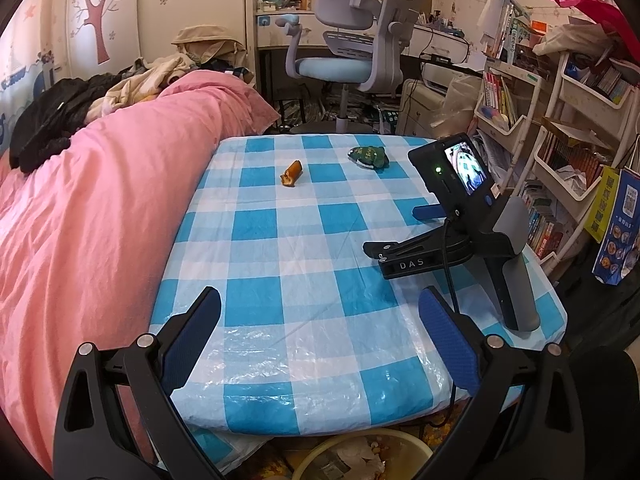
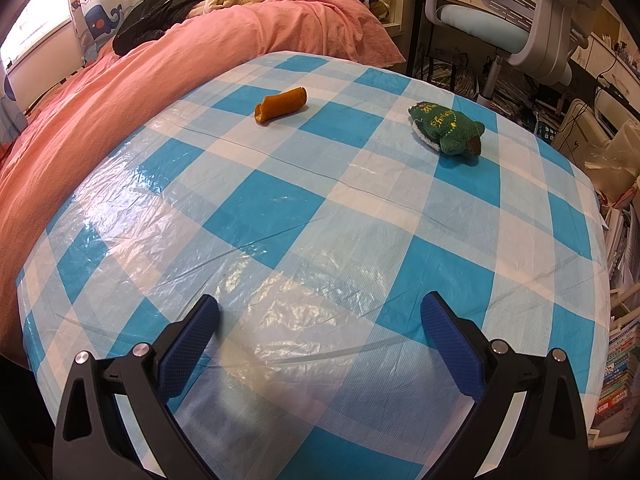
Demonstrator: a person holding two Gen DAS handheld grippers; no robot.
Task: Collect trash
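Two bits of trash lie at the far end of the blue-and-white checked table (image 1: 256, 264) (image 2: 280, 200). One is an orange-brown curled scrap (image 1: 291, 175) (image 2: 281, 105). To its right sits a green fuzzy piece with stitched lettering (image 1: 368, 157) (image 2: 446, 128). My left gripper (image 1: 320, 336) hovers open over the table's near edge, nothing between its blue pads. My right gripper (image 2: 324, 332) is open too and holds nothing, well short of both pieces. In the left wrist view the right gripper (image 1: 400, 232) rests at the table's right side, with no hand seen on its handle.
A yellow bin (image 1: 360, 456) with waste in it sits below the table's near edge. A pink duvet (image 1: 100, 200) (image 2: 120, 80) presses against the left side. A grey-blue desk chair (image 1: 352, 52) stands beyond the far edge. Bookshelves (image 1: 560, 140) crowd the right.
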